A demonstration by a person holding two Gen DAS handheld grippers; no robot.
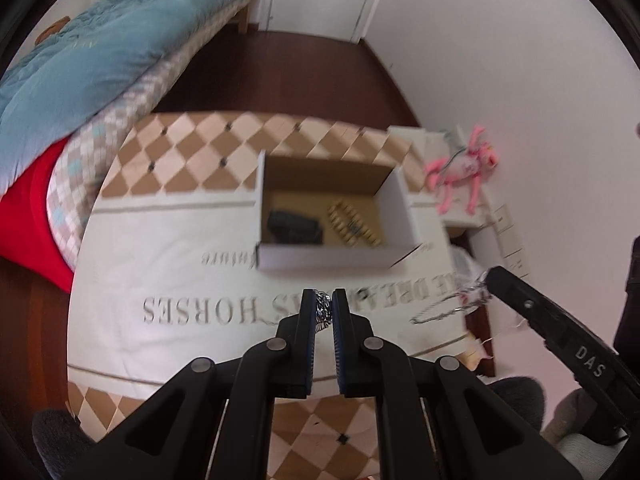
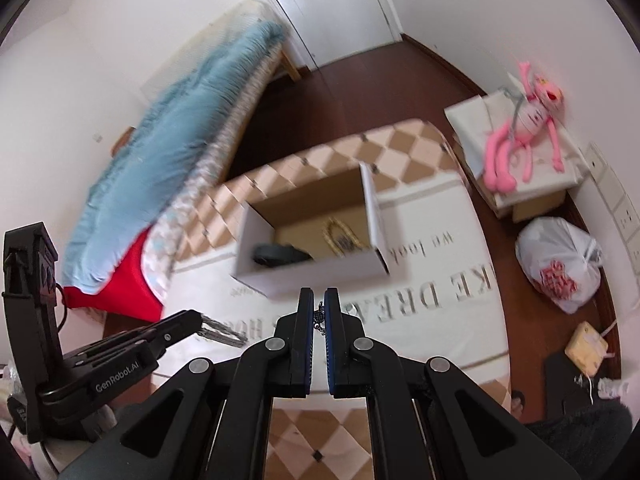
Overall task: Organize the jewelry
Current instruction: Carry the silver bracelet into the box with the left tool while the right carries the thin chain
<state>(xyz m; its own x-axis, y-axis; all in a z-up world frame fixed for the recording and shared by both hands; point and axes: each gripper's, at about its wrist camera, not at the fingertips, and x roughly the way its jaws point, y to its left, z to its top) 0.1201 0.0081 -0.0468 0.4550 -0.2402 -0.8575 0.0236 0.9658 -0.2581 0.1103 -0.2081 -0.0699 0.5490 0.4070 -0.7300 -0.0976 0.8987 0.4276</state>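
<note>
Left wrist view: left gripper (image 1: 323, 312) pinching silver link bracelet (image 1: 322, 314), raised short of white cardboard box (image 1: 328, 257) for dropping in. Right gripper (image 2: 319, 316) clamping thin silver chain (image 2: 319, 320), likewise box-bound beside beaded gold bracelet (image 2: 340, 238).

White walls (image 2: 120, 20) close in a small room with a dark brown wooden floor (image 1: 288, 76). A white door (image 2: 328, 4) stands at the far end. Along one side runs a bed (image 1: 132, 92) under a rumpled blue quilt (image 1: 104, 44), with red fabric (image 1: 28, 216) hanging beneath it. The counter (image 1: 168, 240) wears a cream cloth with grey lettering and a tan diamond-checked border. Beside it a pink plush toy (image 2: 524, 128) lies on a low white stand (image 2: 472, 120), with a white plastic bag (image 2: 560, 256) on the floor nearby.
</note>
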